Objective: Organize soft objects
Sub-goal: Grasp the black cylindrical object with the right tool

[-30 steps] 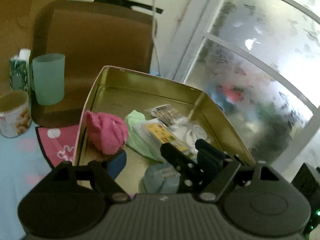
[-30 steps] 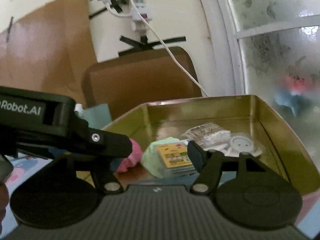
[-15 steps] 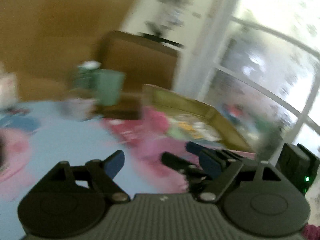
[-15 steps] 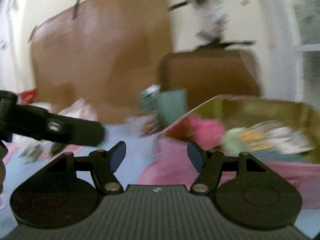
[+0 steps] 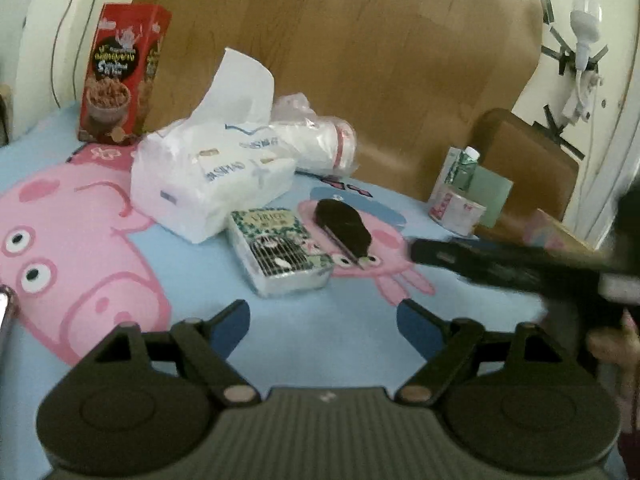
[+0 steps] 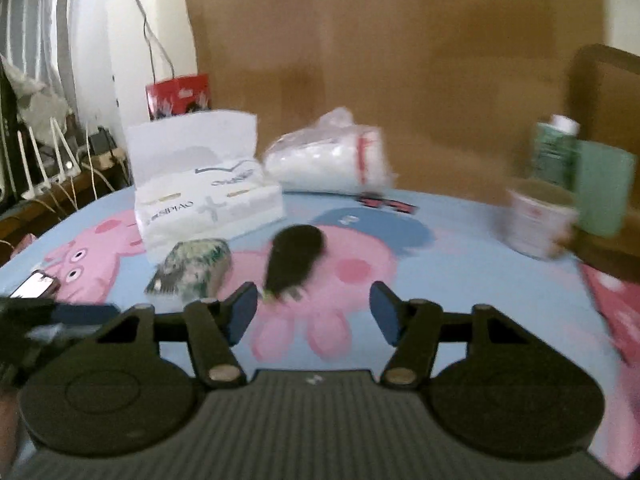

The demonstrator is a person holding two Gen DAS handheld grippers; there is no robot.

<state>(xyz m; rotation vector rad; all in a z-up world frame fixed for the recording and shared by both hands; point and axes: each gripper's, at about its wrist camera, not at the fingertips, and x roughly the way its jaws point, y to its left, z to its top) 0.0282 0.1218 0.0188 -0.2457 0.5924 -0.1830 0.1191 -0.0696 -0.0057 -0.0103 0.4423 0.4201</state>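
A green-patterned tissue pack (image 5: 280, 250) lies on the blue cartoon-pig cloth, with a large white tissue pack (image 5: 212, 178) and a clear bag of white cotton pads (image 5: 320, 144) behind it. A black sleeve-like object (image 5: 344, 228) lies to its right. My left gripper (image 5: 324, 320) is open and empty, just short of the green pack. My right gripper (image 6: 312, 314) is open and empty, near the black object (image 6: 294, 260); the green pack (image 6: 192, 268), white pack (image 6: 208, 200) and pad bag (image 6: 328, 160) show there too.
A red cereal box (image 5: 120, 76) stands at the back left. A paper cup (image 5: 456, 210), green cup (image 6: 604, 192) and small carton (image 6: 554, 152) stand at the right. A phone (image 6: 36, 284) lies at the left edge. A brown board (image 5: 360, 40) backs the table.
Both grippers have swung left, away from the gold tin with the pink and green soft items, to the tissue packs on the cloth. Both stay open and empty.
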